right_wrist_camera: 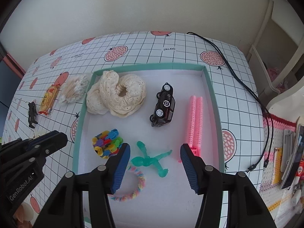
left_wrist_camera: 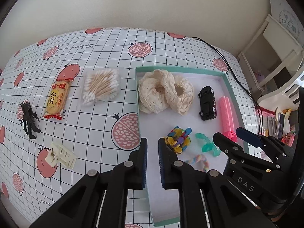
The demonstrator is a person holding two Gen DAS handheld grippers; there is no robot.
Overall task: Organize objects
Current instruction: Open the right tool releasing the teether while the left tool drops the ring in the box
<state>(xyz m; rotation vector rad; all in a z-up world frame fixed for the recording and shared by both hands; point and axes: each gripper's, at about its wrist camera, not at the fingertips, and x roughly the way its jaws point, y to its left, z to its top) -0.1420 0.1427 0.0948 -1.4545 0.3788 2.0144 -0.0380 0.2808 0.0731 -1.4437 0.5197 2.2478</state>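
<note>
Objects are partly sorted, judging by the layout: the teal-rimmed tray (right_wrist_camera: 212,98) on the desk (left_wrist_camera: 161,43) already holds cream lace scrunchies (right_wrist_camera: 117,98), a pink hair roller (right_wrist_camera: 194,121), a black toy car (right_wrist_camera: 164,105), a colourful clip cluster (right_wrist_camera: 106,144), a pastel braided loop (right_wrist_camera: 133,188) and a green figure (right_wrist_camera: 150,159). Left outside are cotton swabs (left_wrist_camera: 100,87), a rice-cracker packet (left_wrist_camera: 57,98), a white hair claw (left_wrist_camera: 60,154) and a dark figurine (left_wrist_camera: 29,121). Left tongs (left_wrist_camera: 152,148) are nearly closed and empty; right tongs (right_wrist_camera: 154,161) gape open above the tray, holding nothing.

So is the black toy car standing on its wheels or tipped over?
Tipped on its side: the black toy car shows two wheels facing up, lying in the tray.
</note>
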